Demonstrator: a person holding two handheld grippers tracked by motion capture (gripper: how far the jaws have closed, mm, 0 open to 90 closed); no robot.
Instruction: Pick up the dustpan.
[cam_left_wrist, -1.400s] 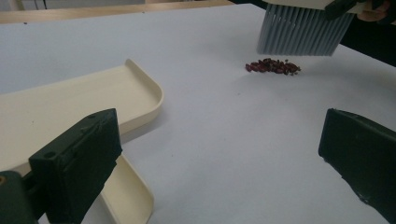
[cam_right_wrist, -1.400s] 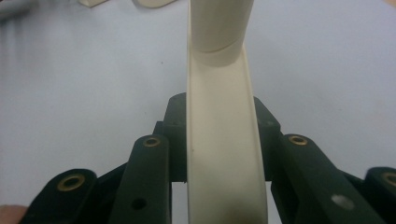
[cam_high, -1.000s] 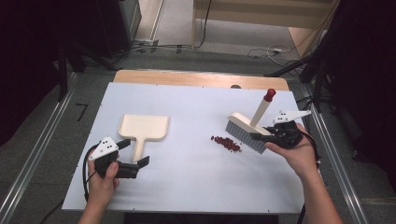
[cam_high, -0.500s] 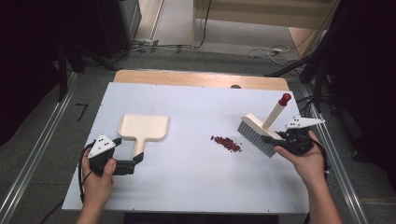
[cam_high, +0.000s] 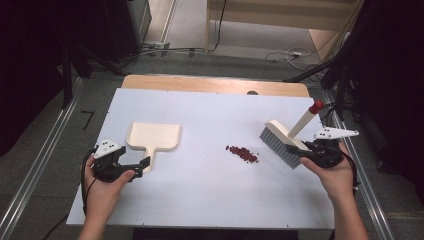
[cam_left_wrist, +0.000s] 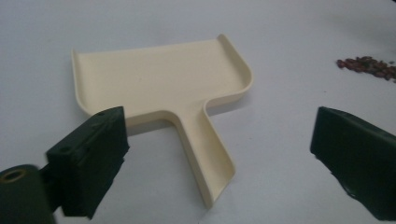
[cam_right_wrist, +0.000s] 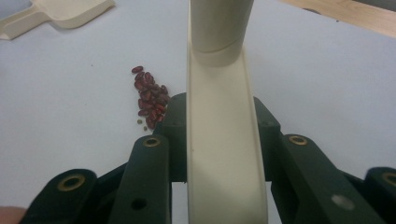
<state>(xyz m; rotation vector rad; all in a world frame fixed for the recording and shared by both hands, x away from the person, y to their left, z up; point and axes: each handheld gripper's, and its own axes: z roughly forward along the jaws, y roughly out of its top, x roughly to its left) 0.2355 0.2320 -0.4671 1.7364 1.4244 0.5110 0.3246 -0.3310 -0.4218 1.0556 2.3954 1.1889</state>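
Two grippers: left fingers (cam_left_wrist: 219, 154) apart astride dustpan (cam_left_wrist: 161, 77) handle, closing; right fingers (cam_right_wrist: 219, 126) clamp brush (cam_right_wrist: 224, 154).

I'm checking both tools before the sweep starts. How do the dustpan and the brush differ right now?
The dustpan lies flat on the table, while the brush is lifted and tilted. The dustpan's handle sits between the left claw's open jaws, ungripped; the brush is clamped in the right claw. The dustpan is left of the beans, the brush right. Both are cream-coloured.

Cream dustpan (cam_left_wrist: 159, 77) on white table (cam_left_wrist: 289, 28), handle between wide-apart tongs (cam_left_wrist: 219, 154).
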